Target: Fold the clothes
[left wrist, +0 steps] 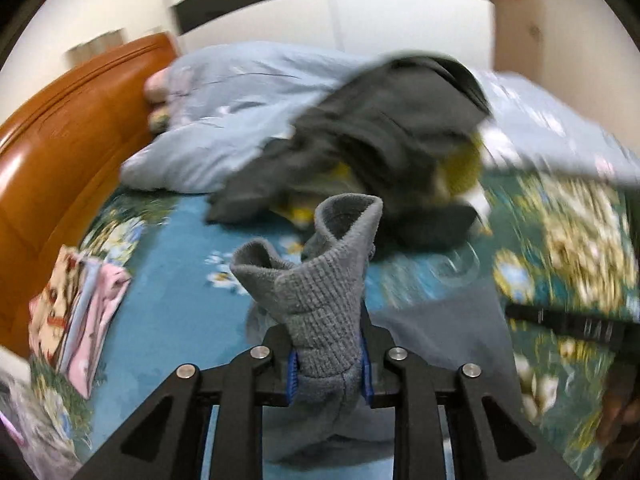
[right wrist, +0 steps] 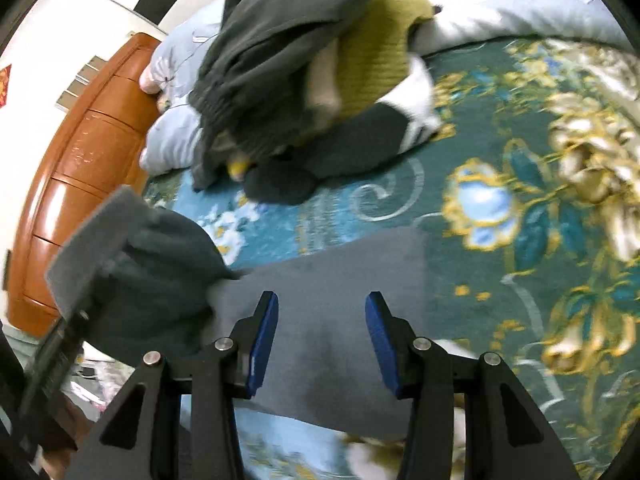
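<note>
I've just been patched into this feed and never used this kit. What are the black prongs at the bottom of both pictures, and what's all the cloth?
No robot here: a person carries a hand-held gripper in each hand, with a camera looking along its fingers. The left gripper is shut on a ribbed edge of the grey garment. The right gripper is open and empty, above the flat part of that garment. Everything lies on a bed with a floral bedspread. Behind sit a pile of unfolded clothes and a pale blue duvet; folded clothes lie near the wooden headboard.
</note>
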`<state>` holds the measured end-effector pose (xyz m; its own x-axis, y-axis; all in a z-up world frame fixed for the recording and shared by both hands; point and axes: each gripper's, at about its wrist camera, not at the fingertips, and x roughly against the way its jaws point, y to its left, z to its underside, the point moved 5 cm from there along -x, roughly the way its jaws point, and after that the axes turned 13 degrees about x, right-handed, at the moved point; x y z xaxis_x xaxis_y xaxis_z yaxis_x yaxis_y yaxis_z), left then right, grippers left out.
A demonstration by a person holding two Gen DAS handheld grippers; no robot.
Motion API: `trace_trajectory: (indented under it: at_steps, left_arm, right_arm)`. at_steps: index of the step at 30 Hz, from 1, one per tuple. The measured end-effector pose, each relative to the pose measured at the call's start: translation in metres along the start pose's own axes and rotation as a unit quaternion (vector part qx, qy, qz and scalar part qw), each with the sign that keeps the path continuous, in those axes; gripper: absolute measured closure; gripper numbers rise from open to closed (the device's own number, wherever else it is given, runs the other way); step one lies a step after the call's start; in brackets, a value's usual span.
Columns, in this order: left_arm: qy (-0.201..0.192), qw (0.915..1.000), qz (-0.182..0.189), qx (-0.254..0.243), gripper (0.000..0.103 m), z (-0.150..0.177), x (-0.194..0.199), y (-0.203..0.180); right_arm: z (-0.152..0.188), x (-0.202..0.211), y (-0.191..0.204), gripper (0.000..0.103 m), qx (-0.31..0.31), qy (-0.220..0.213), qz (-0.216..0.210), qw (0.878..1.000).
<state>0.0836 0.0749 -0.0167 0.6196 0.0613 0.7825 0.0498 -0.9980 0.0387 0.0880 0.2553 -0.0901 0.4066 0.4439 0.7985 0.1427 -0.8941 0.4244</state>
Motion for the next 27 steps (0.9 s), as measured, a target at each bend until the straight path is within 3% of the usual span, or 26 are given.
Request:
trace_trajectory:
  at_steps: [5,7,8,12,17,20,22,27]
  left_arm:
    - [0.035,0.9967,0.002,-0.073,0.066,0.030,-0.012,-0.045]
    - [0.048,0.9954,0.008,-0.082,0.050,0.037,-0.015,-0.055]
    - [0.053,0.9950,0.014,-0.083,0.048,0.040,-0.015,-0.058]
    - [0.067,0.9938,0.076,-0.047,0.039,0.042,-0.006,-0.062]
    - [0.074,0.9884,0.132,-0.014,0.037,0.038,0.007,-0.058]
    - [0.082,0.9825,0.167,0.010,0.037,0.035,0.017,-0.049]
    - [0.089,0.9757,0.197,0.034,0.031,0.032,0.024,-0.038]
    - [0.109,0.9675,0.220,0.062,0.028,0.035,0.025,-0.028]
  right_arm:
    - [0.006,0.011,-0.027,0.055,-0.031,-0.010,0.012,0.999]
    - [0.008,0.014,-0.033,0.055,-0.038,-0.013,0.015,0.999]
    - [0.009,0.014,-0.036,0.055,-0.040,-0.010,0.018,0.999]
    - [0.014,0.015,-0.046,0.055,-0.053,-0.006,0.020,0.998]
    - [0.019,0.017,-0.061,0.055,-0.083,-0.006,0.013,0.996]
    - [0.019,0.021,-0.064,0.055,-0.086,-0.012,0.014,0.996]
    - [0.019,0.022,-0.066,0.055,-0.090,-0.012,0.015,0.996]
    - [0.022,0.016,-0.068,0.055,-0.090,-0.002,0.021,0.996]
